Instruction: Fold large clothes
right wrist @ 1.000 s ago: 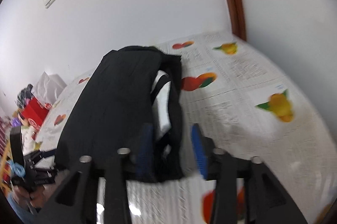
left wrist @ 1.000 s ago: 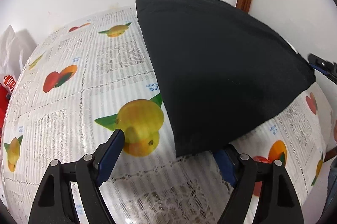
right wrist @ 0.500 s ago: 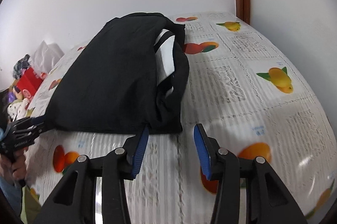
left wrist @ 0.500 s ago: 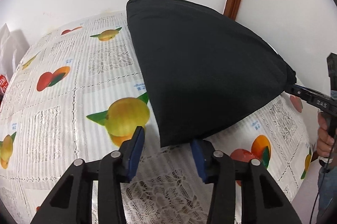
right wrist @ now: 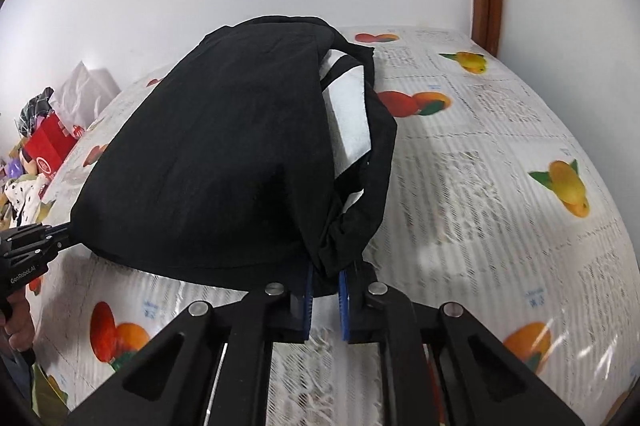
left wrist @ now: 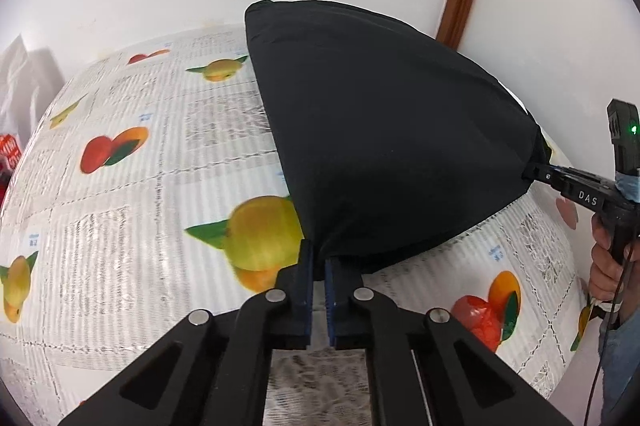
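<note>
Left gripper (left wrist: pixel 316 266): jaws pressed nearly together on the near corner of the garment (left wrist: pixel 384 146), a thin layer of black cloth pinched between the blue pads. From these jaws the cloth spreads away toward 12 and 2 o'clock.

Right gripper (right wrist: pixel 324 276): jaws closed on a bunched corner of the same garment (right wrist: pixel 224 162), a thicker wad of cloth between the pads. From here the cloth runs off toward 11 o'clock; a white panel (right wrist: pixel 348 118) shows inside an opening at 12 o'clock.

Cross-check: in the left view the right gripper (left wrist: pixel 534 175) holds the corner at 3 o'clock; in the right view the left gripper (right wrist: pixel 66 232) holds the corner at 9 o'clock. The near edge is therefore held at both ends, slightly raised and sagging between them, while the bulk of the garment rests on the tablecloth (left wrist: pixel 120 210).

Governing relation: the held edge runs left to right between the grippers, and the garment's body lies beyond it, away from the person. Each hand is on its own corner; neither is better placed. Judgement: the next move calls for carrying both corners together across the body toward the far edge, level with each other, or the fold will skew. The right grip, being bulkier, appears likelier to slip.

Containers: a red box (right wrist: pixel 48 148) among clutter at 9 o'clock in the right view; contents cannot be told.
</note>
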The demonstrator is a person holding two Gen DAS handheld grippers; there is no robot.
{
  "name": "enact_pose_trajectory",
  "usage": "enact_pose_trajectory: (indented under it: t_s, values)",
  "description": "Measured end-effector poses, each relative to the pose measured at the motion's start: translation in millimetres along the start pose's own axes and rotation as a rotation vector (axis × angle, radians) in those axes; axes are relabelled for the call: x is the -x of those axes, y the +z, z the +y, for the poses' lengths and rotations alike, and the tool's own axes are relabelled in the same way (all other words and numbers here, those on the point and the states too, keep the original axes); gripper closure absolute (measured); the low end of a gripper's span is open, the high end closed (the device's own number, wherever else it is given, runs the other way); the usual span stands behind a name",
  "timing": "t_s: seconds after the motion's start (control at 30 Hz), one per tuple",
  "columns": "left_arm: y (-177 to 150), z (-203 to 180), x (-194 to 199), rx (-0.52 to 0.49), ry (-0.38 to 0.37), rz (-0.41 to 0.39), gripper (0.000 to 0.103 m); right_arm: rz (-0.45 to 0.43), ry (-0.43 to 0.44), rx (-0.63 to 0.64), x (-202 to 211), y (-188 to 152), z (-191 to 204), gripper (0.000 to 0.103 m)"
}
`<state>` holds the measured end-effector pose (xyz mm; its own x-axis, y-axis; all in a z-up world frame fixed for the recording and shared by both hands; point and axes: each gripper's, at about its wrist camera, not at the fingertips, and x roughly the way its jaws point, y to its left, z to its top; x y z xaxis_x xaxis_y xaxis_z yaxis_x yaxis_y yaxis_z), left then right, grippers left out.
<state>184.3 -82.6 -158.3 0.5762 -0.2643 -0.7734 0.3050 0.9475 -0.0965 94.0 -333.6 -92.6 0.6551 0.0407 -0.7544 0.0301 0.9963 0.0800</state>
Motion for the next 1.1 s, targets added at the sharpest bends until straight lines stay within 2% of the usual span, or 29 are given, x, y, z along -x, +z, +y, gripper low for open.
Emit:
enact_pose_trajectory:
  t_s: [0.2,0.4,0.47,0.53,0.67,0.73,0.87,0.97,1.03,1.07,1.1]
  values:
    - [6,27,0,0.05,0.025,0.011,0.099,0.0,0.03,0.033,-21,18,25,0.093]
    - [7,36,-2,0.059,0.035,0.022,0.099,0.001,0.032,0.037,-34,30,38,0.092]
    - [6,38,-2,0.069,0.03,0.031,0.099,0.014,0.023,0.044,-30,29,39,0.087]
    - [5,41,0,0.066,0.031,0.04,0.096,0.022,0.022,0.062,-20,26,38,0.086]
    - [1,40,7,0.068,0.032,0.046,0.096,-0.027,0.033,0.121,15,22,39,0.083]
    - [0,38,11,0.071,0.031,0.045,0.092,-0.067,0.051,0.12,29,26,40,0.076]
    - [-3,31,30,0.056,0.018,0.006,0.074,-0.116,0.108,0.103,29,40,43,0.06]
    - [2,25,44,0.024,0.027,-0.052,0.062,-0.091,0.143,0.066,7,49,40,0.06]
    - [9,24,47,0.022,0.04,-0.08,0.059,-0.042,0.147,0.033,-10,51,37,0.06]
    - [14,22,45,0.027,0.044,-0.087,0.059,-0.006,0.147,0.017,-20,52,33,0.063]
    - [18,20,42,0.033,0.045,-0.087,0.059,0.016,0.156,0.007,-25,52,31,0.069]
